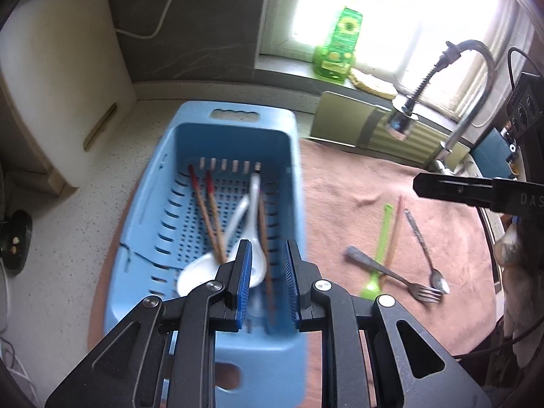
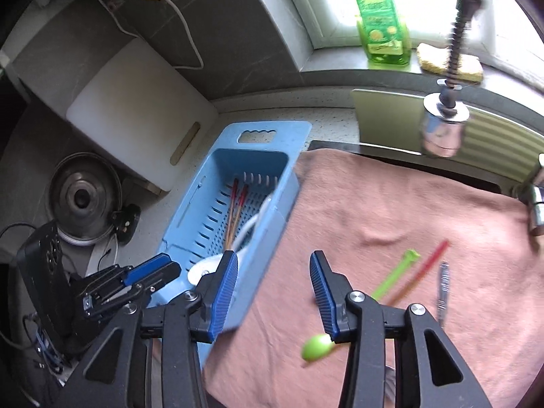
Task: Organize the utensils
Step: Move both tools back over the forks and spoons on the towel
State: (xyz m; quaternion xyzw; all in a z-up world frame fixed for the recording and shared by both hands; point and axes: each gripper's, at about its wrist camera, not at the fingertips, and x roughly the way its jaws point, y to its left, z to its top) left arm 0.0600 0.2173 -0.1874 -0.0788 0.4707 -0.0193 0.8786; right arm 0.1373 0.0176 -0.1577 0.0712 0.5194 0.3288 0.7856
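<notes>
A blue slotted basket holds two red-tipped chopsticks, another brown chopstick and two white spoons. My left gripper hovers over the basket's near end, its jaws narrowly apart with nothing gripped. On the pink towel lie a green spoon, a pink stick, a metal fork and a metal spoon. My right gripper is open and empty above the towel beside the basket. The green spoon lies just under its right finger.
A white cutting board leans against the wall behind the basket. A pot lid sits at the left. The faucet head hangs over the towel's far side. A green bottle and a sponge stand on the windowsill.
</notes>
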